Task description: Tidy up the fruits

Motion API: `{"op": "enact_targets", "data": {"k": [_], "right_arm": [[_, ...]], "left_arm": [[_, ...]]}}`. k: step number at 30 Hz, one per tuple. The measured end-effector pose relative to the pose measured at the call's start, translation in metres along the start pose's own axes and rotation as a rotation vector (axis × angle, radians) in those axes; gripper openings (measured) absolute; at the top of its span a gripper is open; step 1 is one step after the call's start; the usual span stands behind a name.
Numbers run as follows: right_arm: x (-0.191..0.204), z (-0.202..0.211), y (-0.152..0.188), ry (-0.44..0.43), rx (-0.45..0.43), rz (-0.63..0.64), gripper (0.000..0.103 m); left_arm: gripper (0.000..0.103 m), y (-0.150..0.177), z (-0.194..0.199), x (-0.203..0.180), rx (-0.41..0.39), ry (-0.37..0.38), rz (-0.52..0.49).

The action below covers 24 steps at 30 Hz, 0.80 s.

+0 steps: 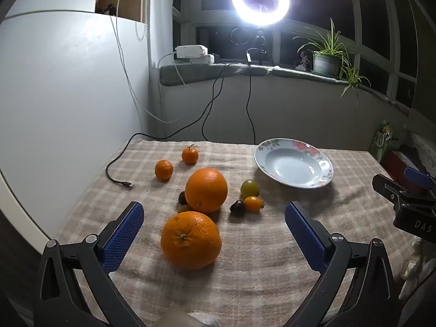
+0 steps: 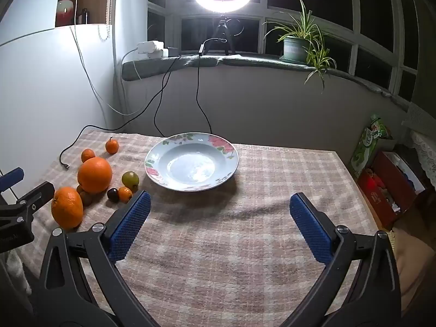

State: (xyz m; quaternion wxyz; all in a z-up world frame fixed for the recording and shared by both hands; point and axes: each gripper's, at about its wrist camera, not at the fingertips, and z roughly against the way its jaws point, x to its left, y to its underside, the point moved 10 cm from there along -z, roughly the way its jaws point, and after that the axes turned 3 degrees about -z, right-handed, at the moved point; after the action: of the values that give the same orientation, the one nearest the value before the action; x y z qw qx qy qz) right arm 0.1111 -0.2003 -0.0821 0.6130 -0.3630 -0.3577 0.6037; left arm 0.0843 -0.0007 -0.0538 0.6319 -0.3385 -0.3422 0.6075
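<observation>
Plaid cloth (image 1: 259,272) covers tabletop. Left gripper (image 1: 214,219): jaws spread wide, holding nothing; near orange (image 1: 190,239) sits on cloth between its blue pads (image 1: 124,234), not touched. Just fwd of it, 2nd large orange (image 1: 206,189); two mandarins (image 1: 164,169) further fwd-left. Small tomatoes, green (image 1: 249,187), orange (image 1: 253,203), dark (image 1: 238,207), fwd-right of left gripper. Right gripper (image 2: 219,214): jaws spread wide, nothing held, over bare cloth. Floral plate (image 2: 218,143) straight ahead of right gripper, no fruit in it.
</observation>
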Motion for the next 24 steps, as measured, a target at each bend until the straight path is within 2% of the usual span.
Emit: {"op": "enact_targets", "data": {"k": [24], "right_arm": [[0.009, -0.004, -0.002, -0.036, 0.035, 0.025, 0.103]], "left_arm": [[0.103, -0.003, 0.004, 0.012, 0.012, -0.025, -0.013]]}}
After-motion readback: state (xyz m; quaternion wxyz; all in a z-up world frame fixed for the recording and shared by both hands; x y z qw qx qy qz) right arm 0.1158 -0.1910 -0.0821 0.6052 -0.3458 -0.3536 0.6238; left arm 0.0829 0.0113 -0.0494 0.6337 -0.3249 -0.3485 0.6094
